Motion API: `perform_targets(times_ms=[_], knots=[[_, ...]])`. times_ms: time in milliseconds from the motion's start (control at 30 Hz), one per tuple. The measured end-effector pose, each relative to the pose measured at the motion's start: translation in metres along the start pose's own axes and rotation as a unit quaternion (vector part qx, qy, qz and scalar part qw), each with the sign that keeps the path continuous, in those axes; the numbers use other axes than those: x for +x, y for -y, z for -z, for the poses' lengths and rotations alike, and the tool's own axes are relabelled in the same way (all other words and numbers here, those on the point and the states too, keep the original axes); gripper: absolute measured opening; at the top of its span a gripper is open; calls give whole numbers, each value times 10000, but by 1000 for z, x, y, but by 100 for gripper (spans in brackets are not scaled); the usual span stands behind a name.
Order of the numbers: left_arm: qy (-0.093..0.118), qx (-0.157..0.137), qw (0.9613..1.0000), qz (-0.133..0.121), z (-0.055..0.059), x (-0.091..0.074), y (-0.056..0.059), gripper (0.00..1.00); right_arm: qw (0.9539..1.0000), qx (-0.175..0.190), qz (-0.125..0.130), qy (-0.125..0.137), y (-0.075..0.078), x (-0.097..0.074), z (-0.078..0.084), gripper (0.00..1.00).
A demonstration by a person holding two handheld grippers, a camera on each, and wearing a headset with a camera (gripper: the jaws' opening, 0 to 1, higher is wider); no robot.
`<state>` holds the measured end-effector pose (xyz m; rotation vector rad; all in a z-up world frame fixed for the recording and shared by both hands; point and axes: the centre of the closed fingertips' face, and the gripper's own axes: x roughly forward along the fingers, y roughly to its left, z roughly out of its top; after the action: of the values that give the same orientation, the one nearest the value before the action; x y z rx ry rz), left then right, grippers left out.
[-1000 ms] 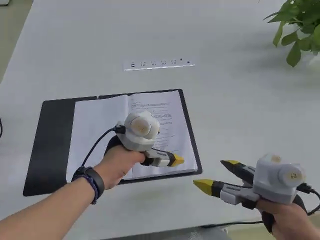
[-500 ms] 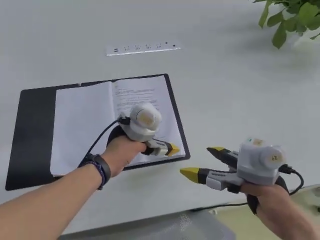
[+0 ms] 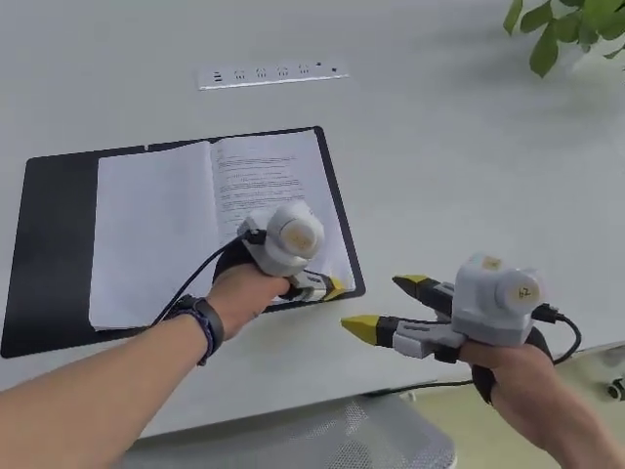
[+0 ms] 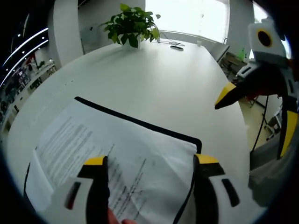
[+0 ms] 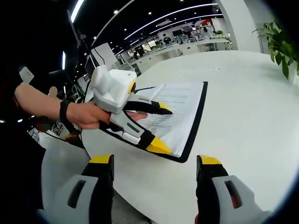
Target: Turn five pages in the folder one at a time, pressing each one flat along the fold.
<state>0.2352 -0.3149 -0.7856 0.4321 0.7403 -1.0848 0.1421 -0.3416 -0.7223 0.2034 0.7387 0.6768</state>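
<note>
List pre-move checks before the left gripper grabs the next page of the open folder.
1. Black folder open, flat on white table: ok.
2. Left gripper open, jaws over the lower right corner of the printed right page: ok.
3. Page pinched: not ok, jaws wide apart, nothing held.
4. Single sheet separated at that corner: cannot tell.
5. Right gripper open, off the folder, above bare table: ok.
6. Blank left page lying flat by the fold: ok.

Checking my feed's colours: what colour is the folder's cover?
Black; the folder cover shows best in the head view.
</note>
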Motion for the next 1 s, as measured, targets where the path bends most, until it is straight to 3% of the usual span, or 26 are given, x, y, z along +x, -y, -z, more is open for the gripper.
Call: perform_targets(times_ms=[533, 867, 1000], knots=[[90, -21, 9999, 46, 0, -2, -6, 66, 9998, 65, -11, 189, 3, 7, -10, 64], [93, -31, 9999, 68, 0, -2, -6, 66, 9989, 270, 82, 383, 24, 19, -26, 56], [96, -29, 9999, 83, 0, -3, -7, 66, 9976, 405, 123, 551, 36, 29, -39, 47]])
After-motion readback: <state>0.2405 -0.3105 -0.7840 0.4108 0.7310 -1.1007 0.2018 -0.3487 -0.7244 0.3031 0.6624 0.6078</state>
